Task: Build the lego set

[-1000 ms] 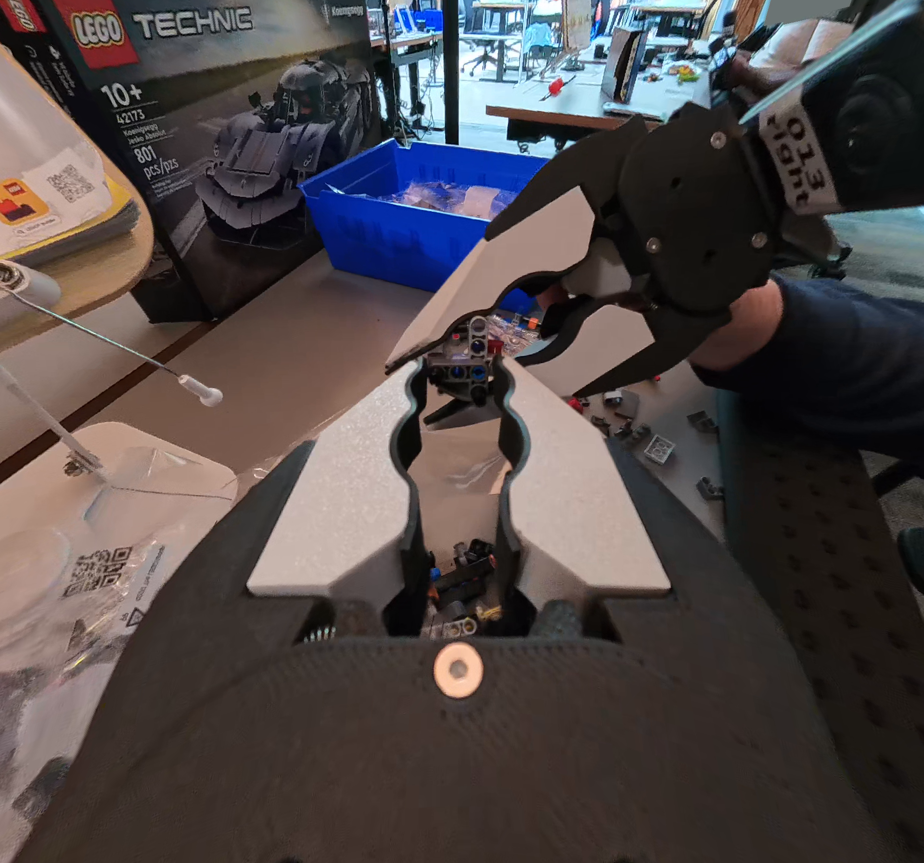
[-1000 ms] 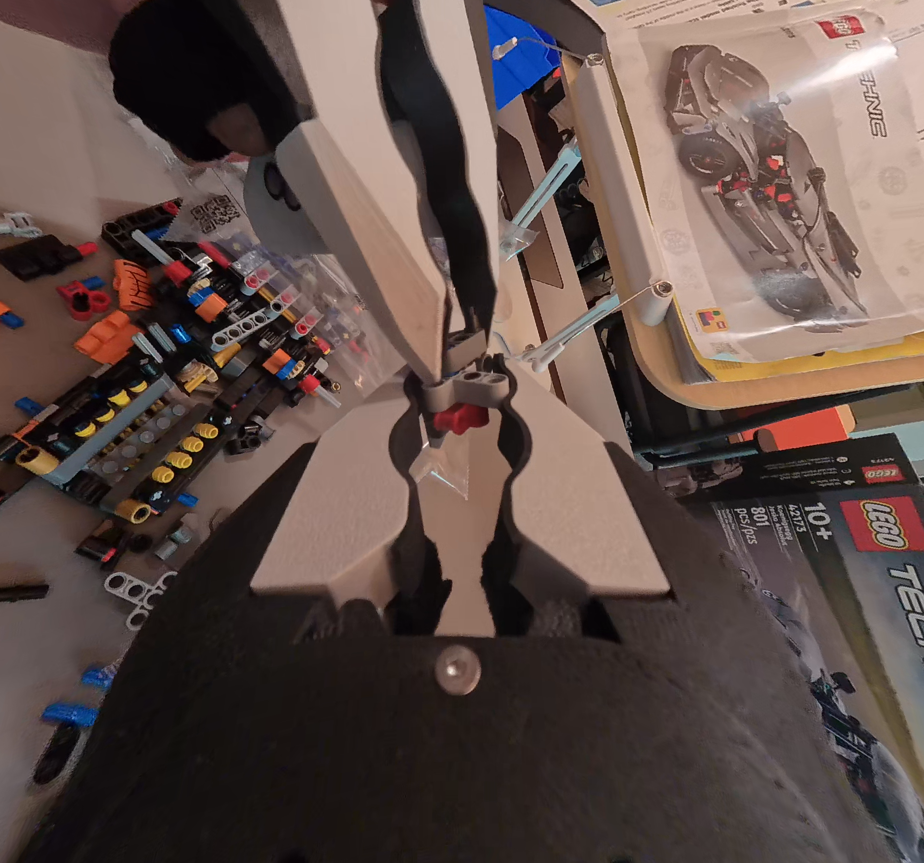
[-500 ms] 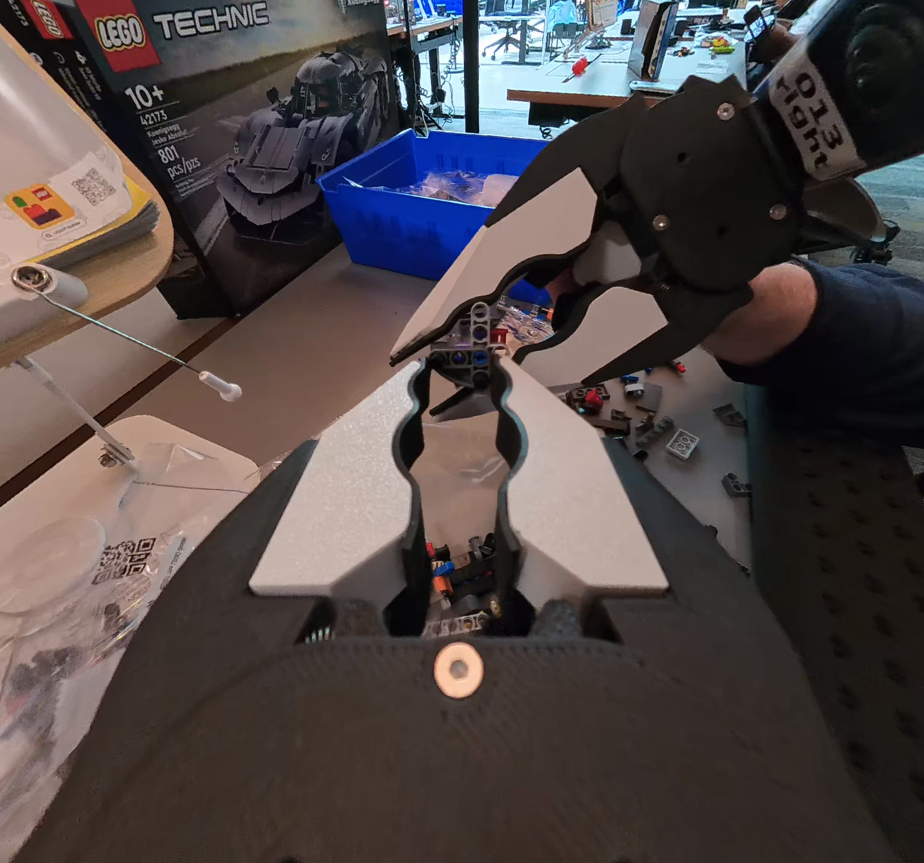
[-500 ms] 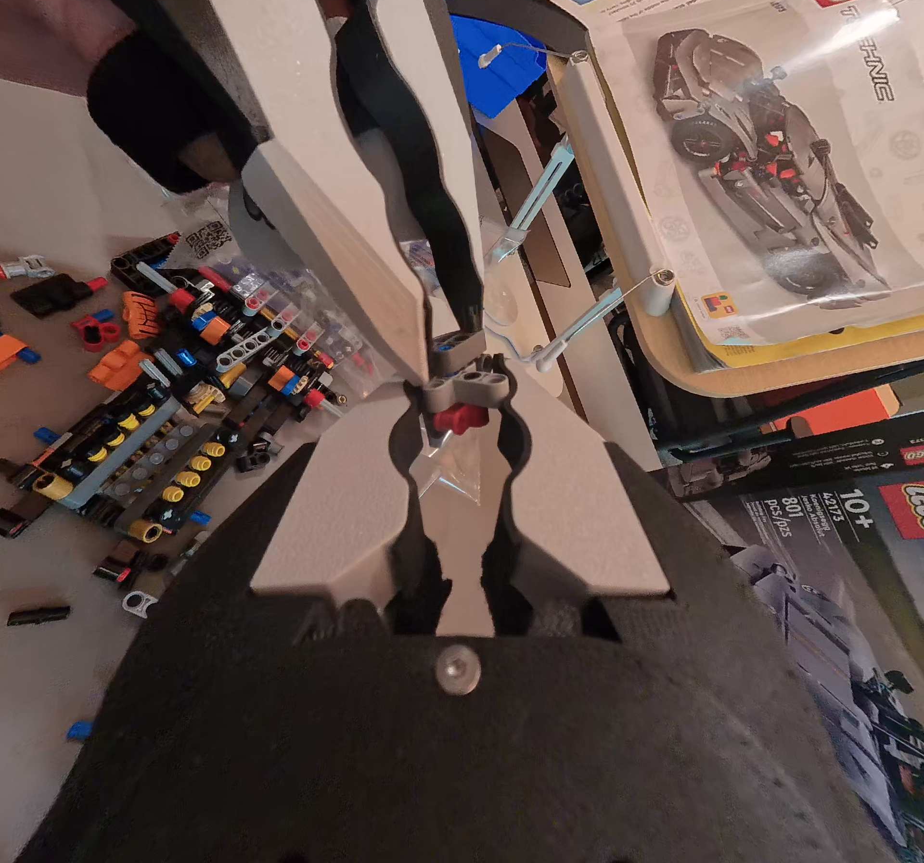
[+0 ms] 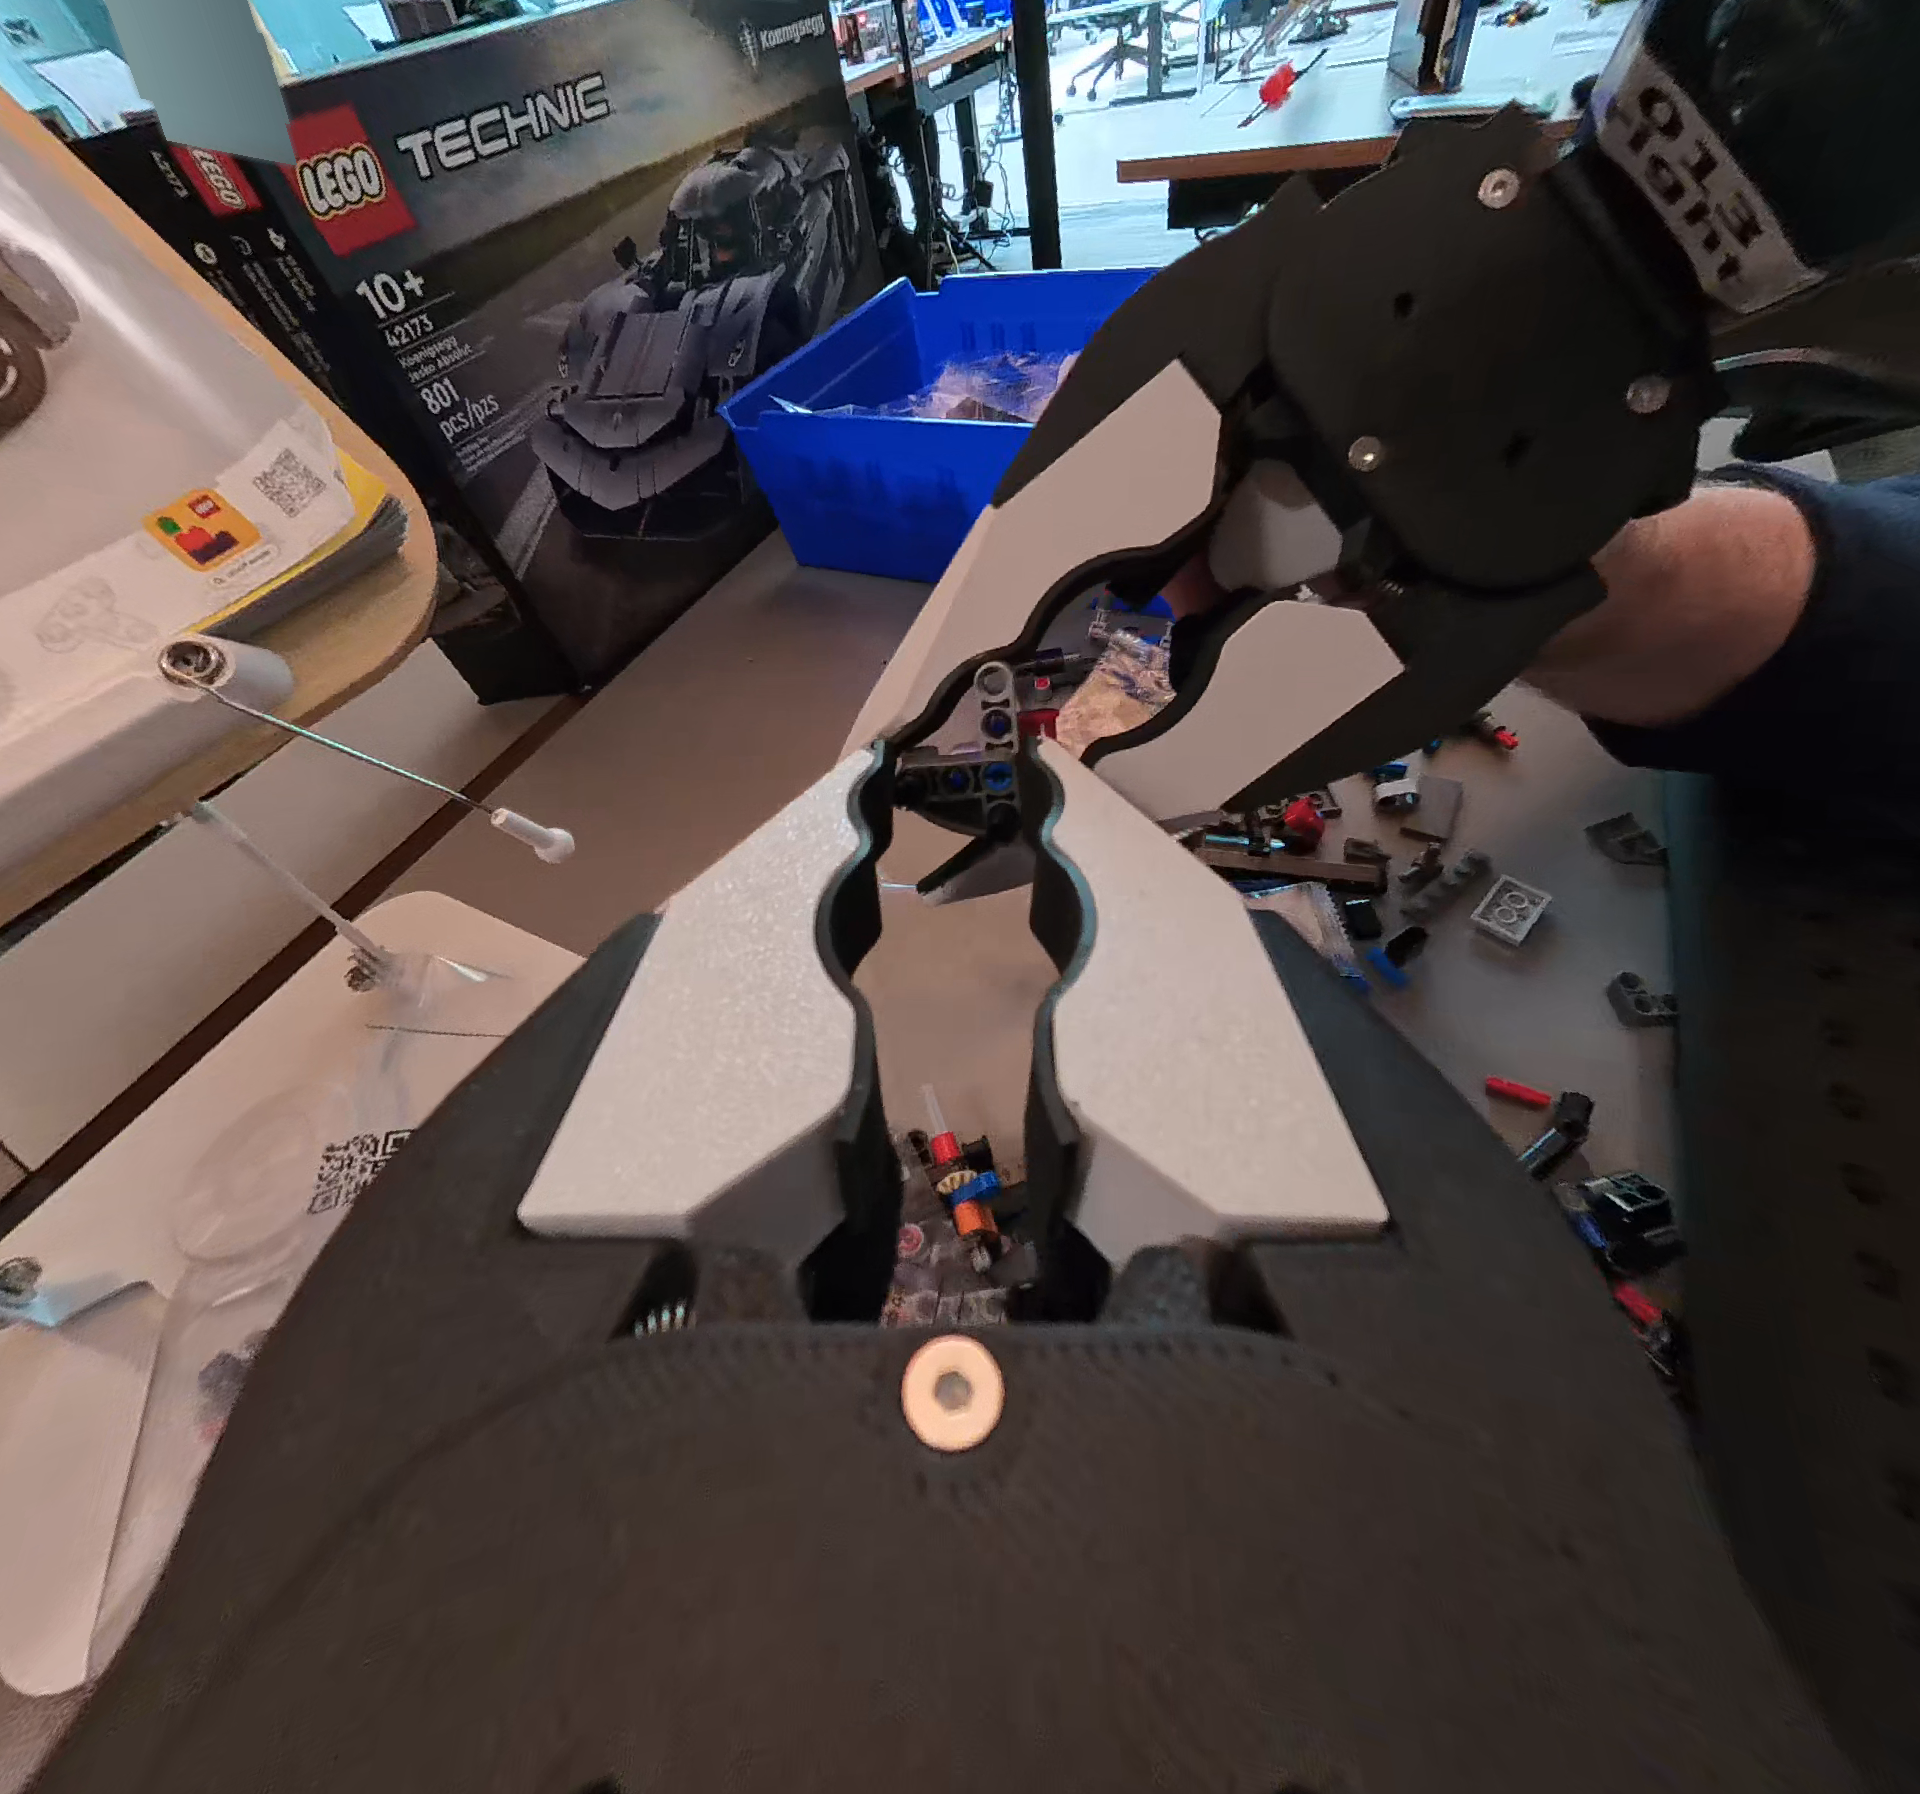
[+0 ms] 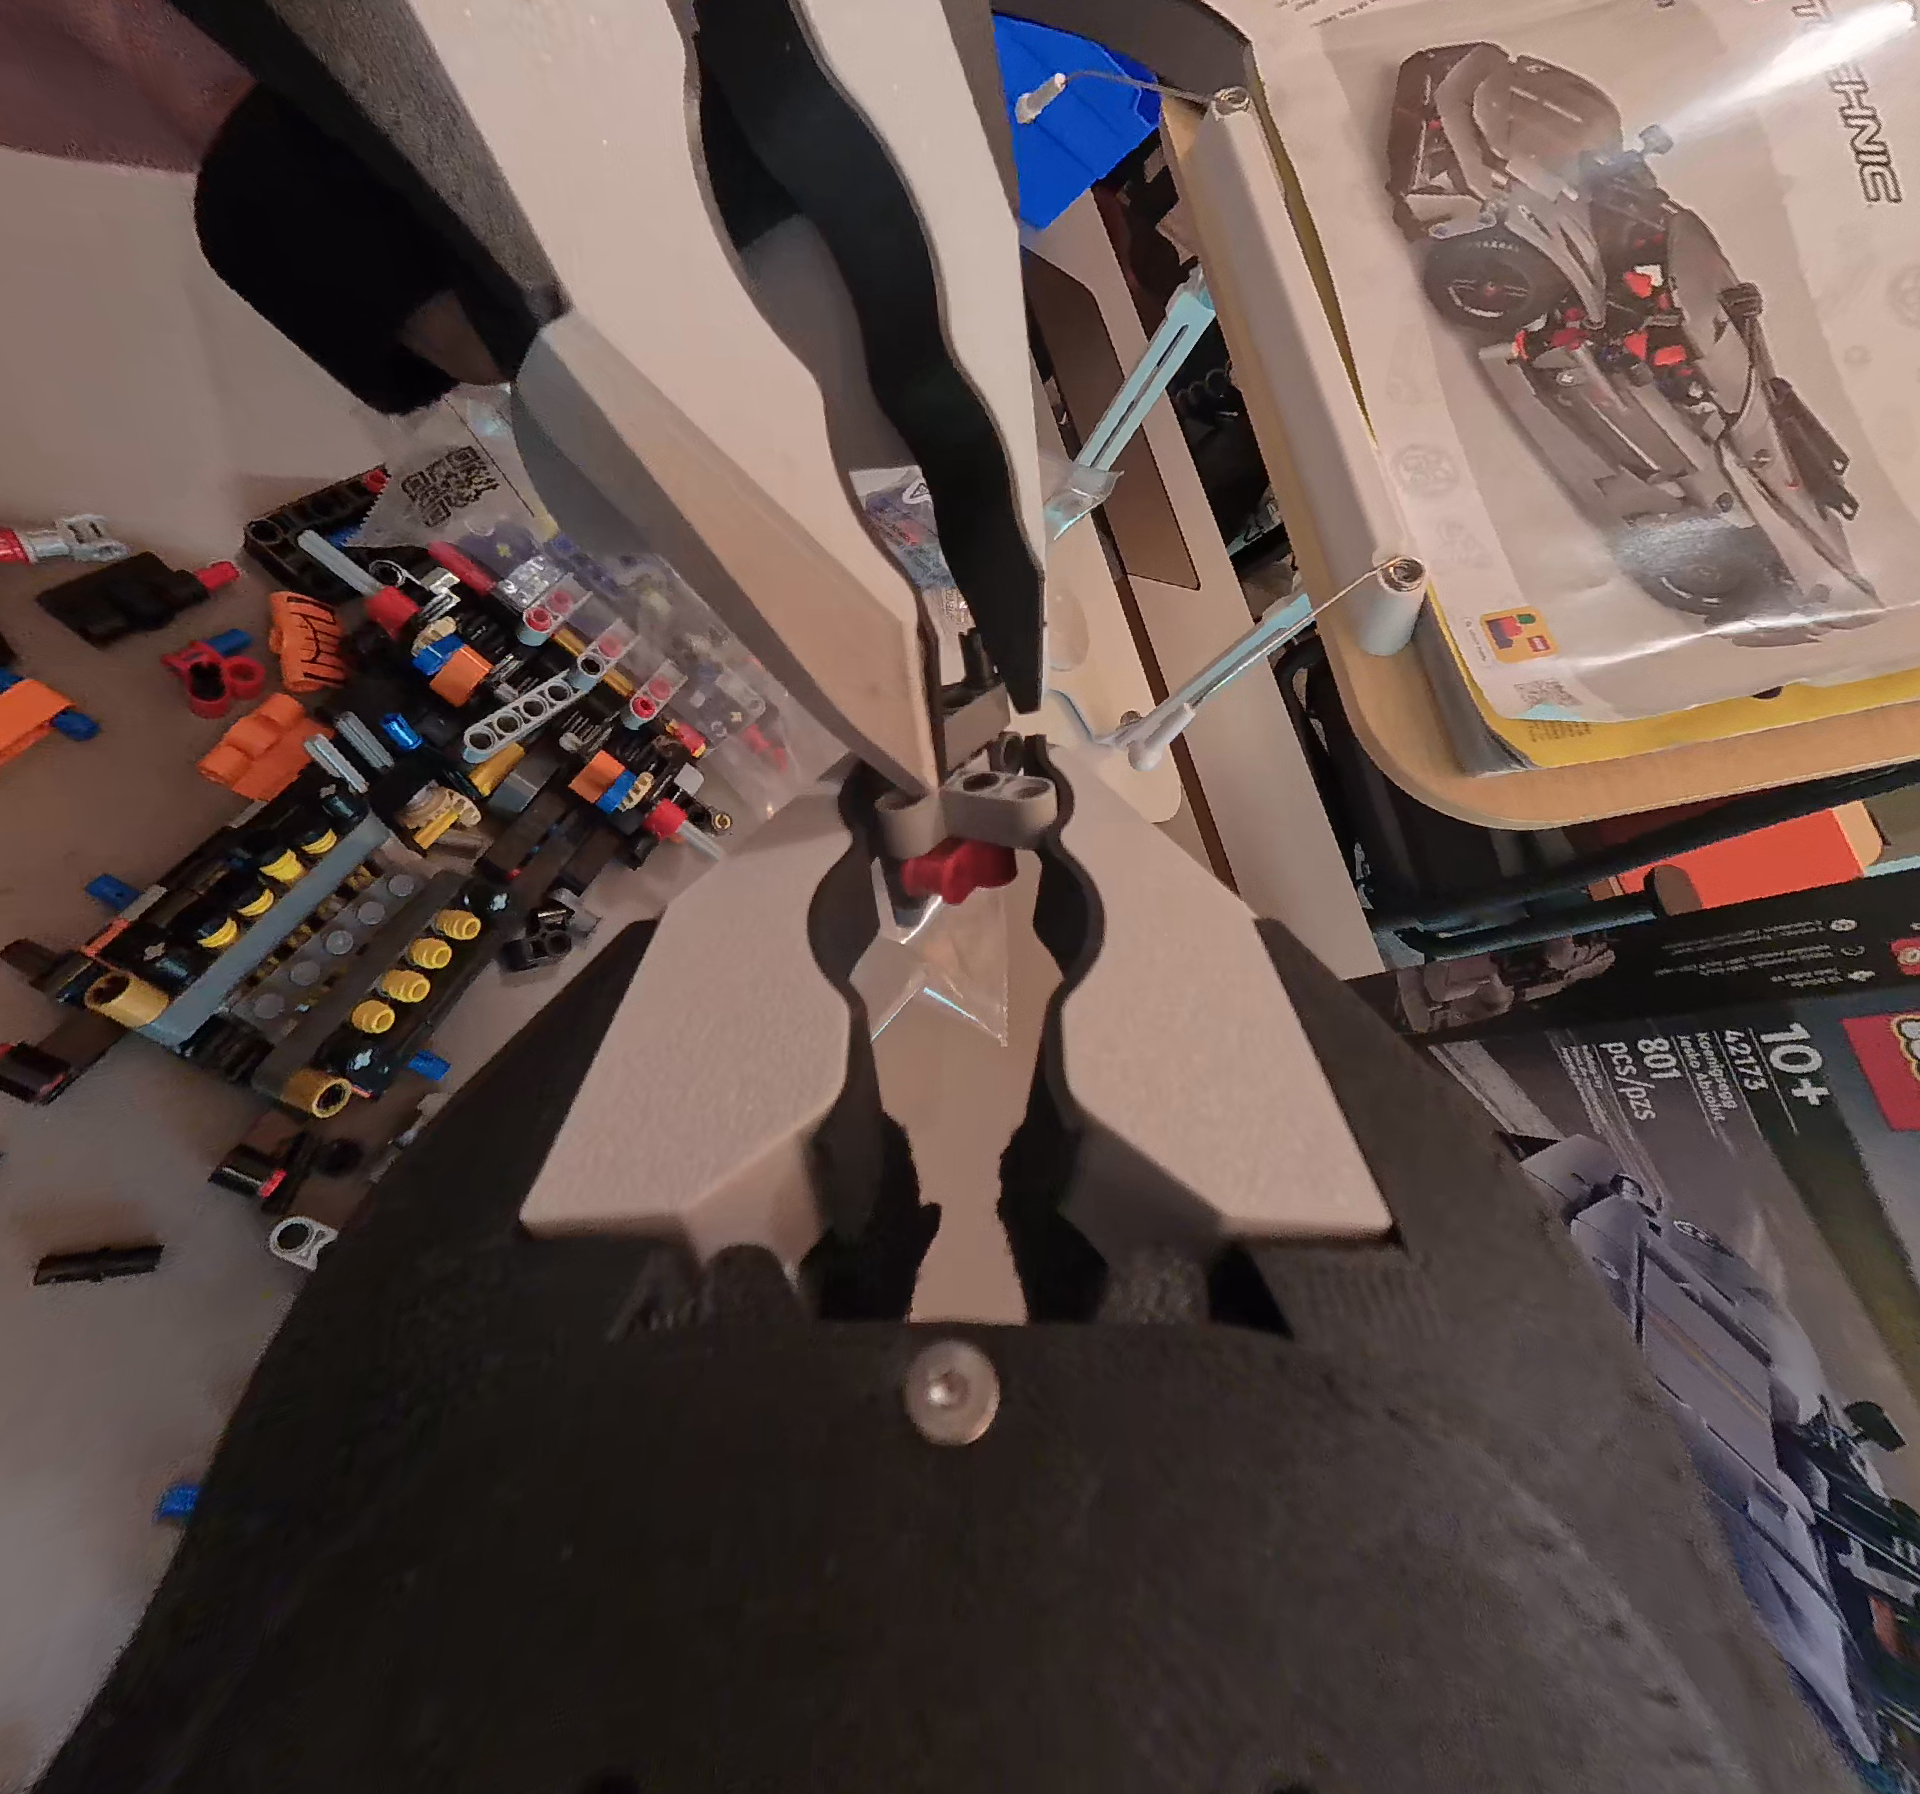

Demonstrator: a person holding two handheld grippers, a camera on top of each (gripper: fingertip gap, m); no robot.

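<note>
While held above the table [image 5: 665, 788], left gripper [image 5: 956, 768] clamped on small dark assembly [image 5: 961, 788] at fingertips; blue pins visible in its face. Grey beam [image 5: 994, 700] rising from assembly top, red pin [image 5: 1039, 721] beside it. Right gripper [image 5: 1013, 705] entering from upper right, tips meeting left tips at the beam; gripped around beam end. Person's hand [image 5: 1683, 601] and dark sleeve behind it. Loose parts [image 5: 1434, 903] scattered on table to the right, more seen through gap between left fingers. Blue bin [image 5: 883, 477] behind, clear bags inside. Set box [image 5: 582, 321] upright left of bin. Manual [image 5: 156, 456] on tilted stand at far left.

Right wrist view: right gripper [image 6: 956, 809] clenched on grey beam [image 6: 992, 794], two holes facing camera, red pin [image 6: 951, 866] just below between fingers. Left gripper [image 6: 982, 705] coming down from top, tips touching the beam area, dark assembly [image 6: 961, 695] pinched there, mostly hidden. Sorted parts [image 6: 343, 809] on table at left: black, yellow, orange, blue, red; clear bag [image 6: 644, 643] among them. Manual [image 6: 1621, 342] on stand at upper right. Set box [image 6: 1714, 1225] at lower right.
</note>
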